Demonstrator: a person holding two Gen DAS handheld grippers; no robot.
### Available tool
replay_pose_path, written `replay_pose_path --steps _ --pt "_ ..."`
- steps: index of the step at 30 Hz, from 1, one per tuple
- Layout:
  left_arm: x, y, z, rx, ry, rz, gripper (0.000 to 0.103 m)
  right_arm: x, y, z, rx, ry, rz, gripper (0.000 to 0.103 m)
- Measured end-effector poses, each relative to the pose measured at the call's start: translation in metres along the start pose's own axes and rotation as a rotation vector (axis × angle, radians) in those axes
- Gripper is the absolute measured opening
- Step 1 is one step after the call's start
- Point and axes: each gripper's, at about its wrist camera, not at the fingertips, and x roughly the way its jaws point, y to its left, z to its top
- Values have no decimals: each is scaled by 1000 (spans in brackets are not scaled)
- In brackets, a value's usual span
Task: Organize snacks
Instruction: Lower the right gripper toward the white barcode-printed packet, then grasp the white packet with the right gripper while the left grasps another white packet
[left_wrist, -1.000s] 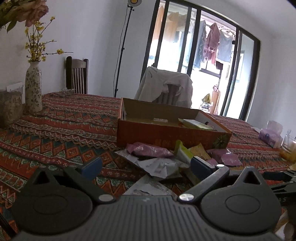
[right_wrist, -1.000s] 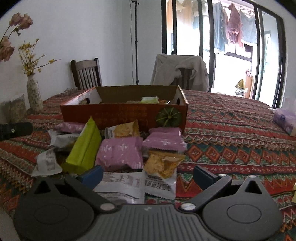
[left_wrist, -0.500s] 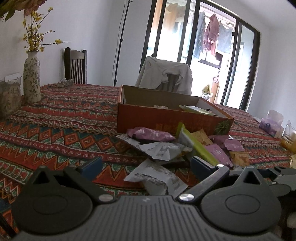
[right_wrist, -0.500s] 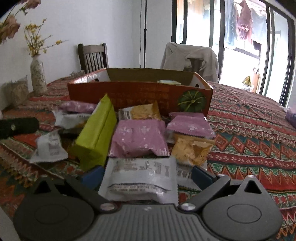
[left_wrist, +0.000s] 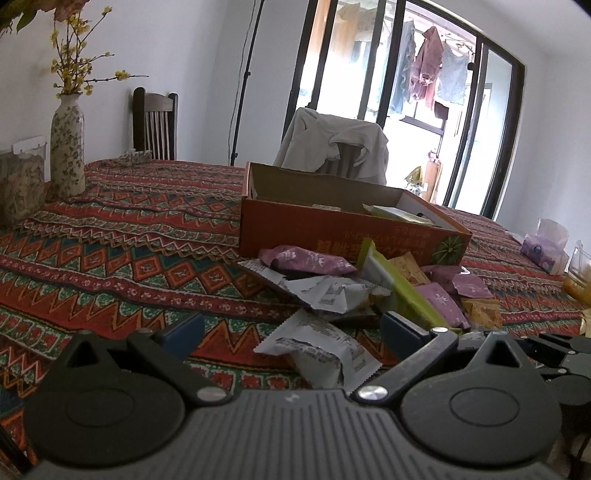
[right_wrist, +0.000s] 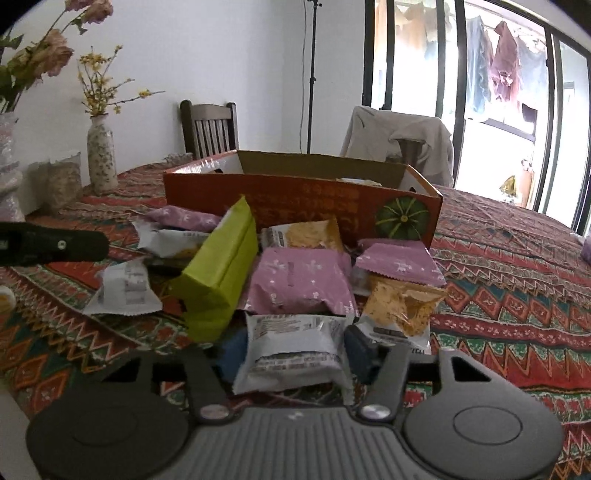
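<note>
right gripper (right_wrist: 293, 350): jaws closing, about half open, with a white snack packet (right_wrist: 295, 349) between them. the blue pads (right_wrist: 358, 350) sit against both sides of the packet; contact looks made, but how firmly it is held cannot be told. the packet lies at the near edge of the snack pile on the patterned tablecloth (right_wrist: 517, 295), in front of the orange cardboard box (right_wrist: 295, 199).

left gripper (left_wrist: 291, 332): jaws wide apart, nothing gripped. another white packet (left_wrist: 317, 350) lies on the cloth between the fingers, closer to the right one, clear of both pads.

snack pile: purple packets (right_wrist: 299, 280), a green packet (right_wrist: 221, 273) leaning up on its edge, and yellow crisp packets (right_wrist: 402, 306), all just outside the box's front wall. one pale green packet (left_wrist: 395, 213) lies inside the box.

obscured: the rest of the box's interior is hidden by its front wall in the right wrist view. print on the packets is illegible. both gripper bodies cut off the lower foreground.
</note>
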Motion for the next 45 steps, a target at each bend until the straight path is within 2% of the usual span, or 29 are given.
replay_pose_path --steps 6,13,18,29,36,45 --pt "-1 1 0 -11 1 5 103 -14 -3 3 -3 -54 -13 51" --pt "3 -2 1 10 17 6 103 -27 -25 9 33 -110 -74 51" --pt "14 -12 -2 46 68 -12 103 -31 -42 8 67 -123 -110 51" --pt "48 -25 -8 116 216 45 103 -30 -51 5 96 -126 -115 51" --pt "57 -28 -7 126 210 86 103 -27 -52 3 100 -117 -115 51" --pt "59 -34 -7 164 207 89 101 -25 -54 1 101 -110 -109 51"
